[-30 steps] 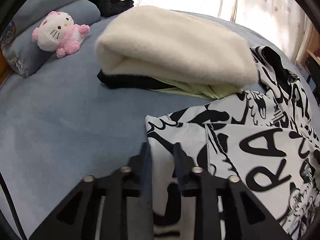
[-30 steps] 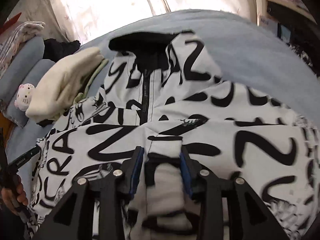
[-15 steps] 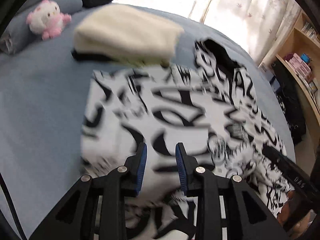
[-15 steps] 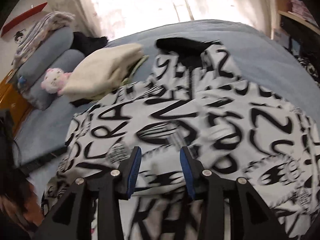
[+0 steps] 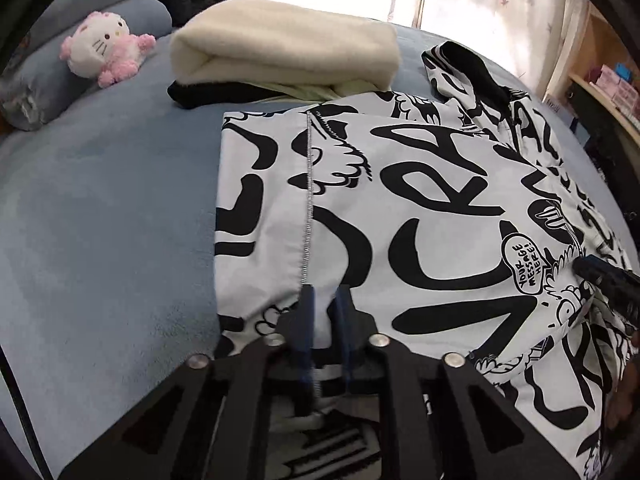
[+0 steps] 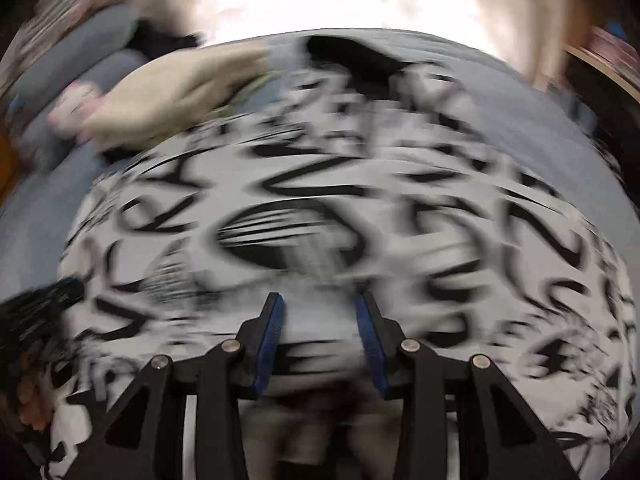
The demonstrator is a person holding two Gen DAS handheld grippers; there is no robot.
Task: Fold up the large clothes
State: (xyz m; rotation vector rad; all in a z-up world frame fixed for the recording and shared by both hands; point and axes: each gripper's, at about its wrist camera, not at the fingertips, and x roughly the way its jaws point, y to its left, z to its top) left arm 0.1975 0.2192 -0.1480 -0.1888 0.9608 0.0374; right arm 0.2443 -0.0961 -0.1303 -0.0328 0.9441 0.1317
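Since the earlier frame both grippers had swept across the black-and-white printed jacket [image 5: 420, 200], spread on the blue bed [image 5: 100, 220]. The left gripper [image 5: 324, 300] had just been closing, jaws narrow on fabric; the right gripper [image 6: 320, 312] stood part-open, grip unclear. A folded cream blanket [image 5: 284, 52] lay at twelve o'clock

Left gripper [image 5: 325, 300]: matte black angular frame with triangular cut-outs, four silver round-head screws across the linkage, blue pads lining the inner finger faces, a thin black cable at the left edge. Right gripper [image 6: 320, 308]: identical black frame, silver screws, blue pads.
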